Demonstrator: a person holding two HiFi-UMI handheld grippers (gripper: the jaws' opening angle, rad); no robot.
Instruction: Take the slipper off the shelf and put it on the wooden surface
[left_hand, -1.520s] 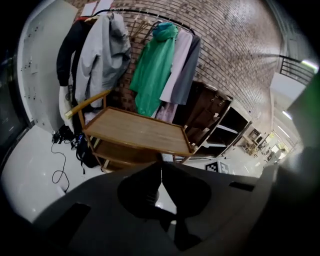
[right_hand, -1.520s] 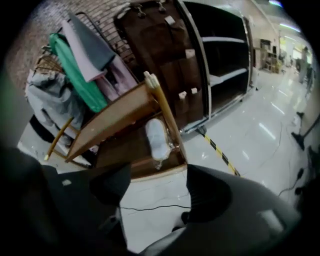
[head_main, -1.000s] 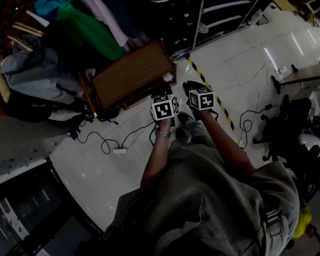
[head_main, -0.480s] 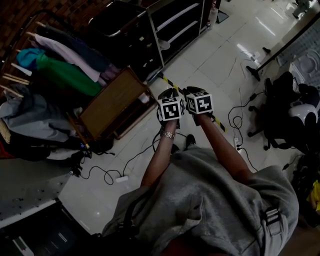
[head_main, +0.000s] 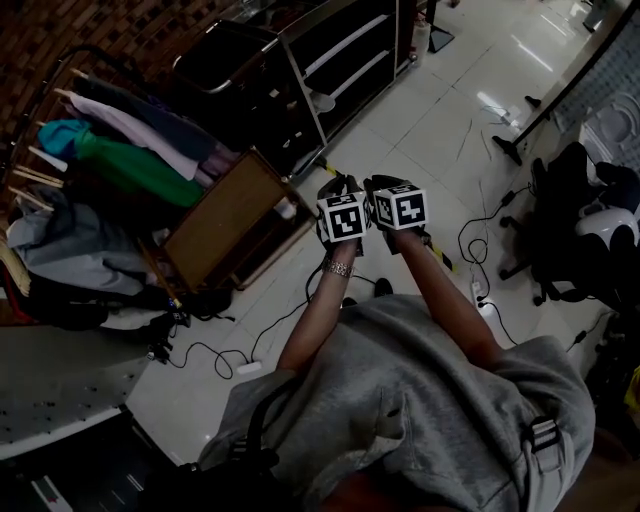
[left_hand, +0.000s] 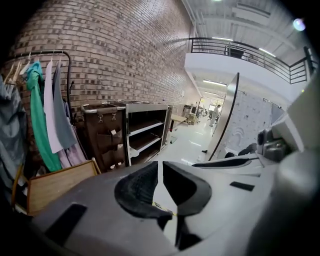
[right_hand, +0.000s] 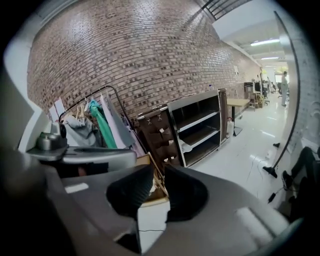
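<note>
- Left gripper (left_hand: 160, 175): jaws together, nothing between them.
- Right gripper (right_hand: 159, 184): jaws together too, empty (the two are held side by side above the floor (head_main: 430, 120)).
- Slipper (right_hand: 186, 146): pale, lying on a lower level of the dark shelf (head_main: 352, 52), well apart from both grippers.
- Board (head_main: 232, 218): wooden, on the floor near the shelf, beside hanging clothes (head_main: 130, 165).

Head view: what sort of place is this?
Likely a big indoor hall or workshop: a brick wall, a clothes rack beside a dark shelf unit, and cables across a tiled floor.
</note>
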